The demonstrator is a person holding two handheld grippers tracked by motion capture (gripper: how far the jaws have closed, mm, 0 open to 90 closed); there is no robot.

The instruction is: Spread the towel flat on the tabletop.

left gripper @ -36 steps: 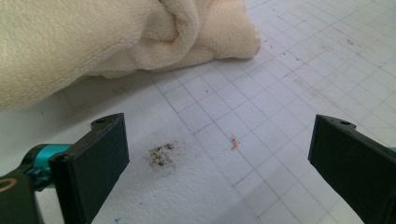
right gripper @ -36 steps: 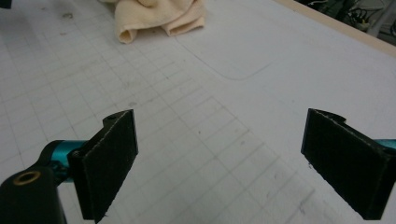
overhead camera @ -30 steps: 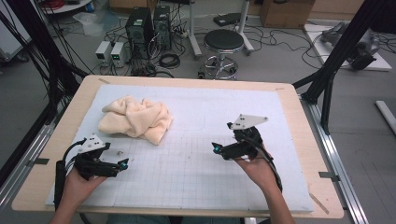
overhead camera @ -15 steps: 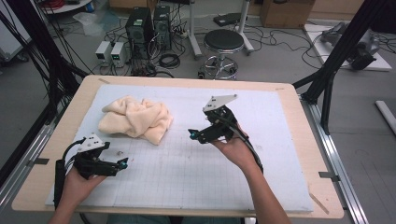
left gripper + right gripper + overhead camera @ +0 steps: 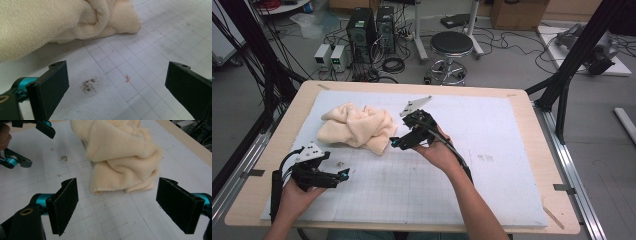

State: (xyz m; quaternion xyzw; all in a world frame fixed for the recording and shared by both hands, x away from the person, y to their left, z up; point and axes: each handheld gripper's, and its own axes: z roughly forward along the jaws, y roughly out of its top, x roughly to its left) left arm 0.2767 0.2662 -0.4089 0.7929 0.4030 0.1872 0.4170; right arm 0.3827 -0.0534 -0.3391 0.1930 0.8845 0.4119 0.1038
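High view: crumpled cream towel (image 5: 357, 129) sits upper left of centre on the counter (image 5: 522, 150). Right hand-held gripper (image 5: 398, 143) at frame centre, just beside the towel's right edge, jaws wide but just been closing, nothing between them. Left hand-held gripper (image 5: 343, 174) lower left, jaws wide apart and empty, near a dark smudge (image 5: 88, 85).
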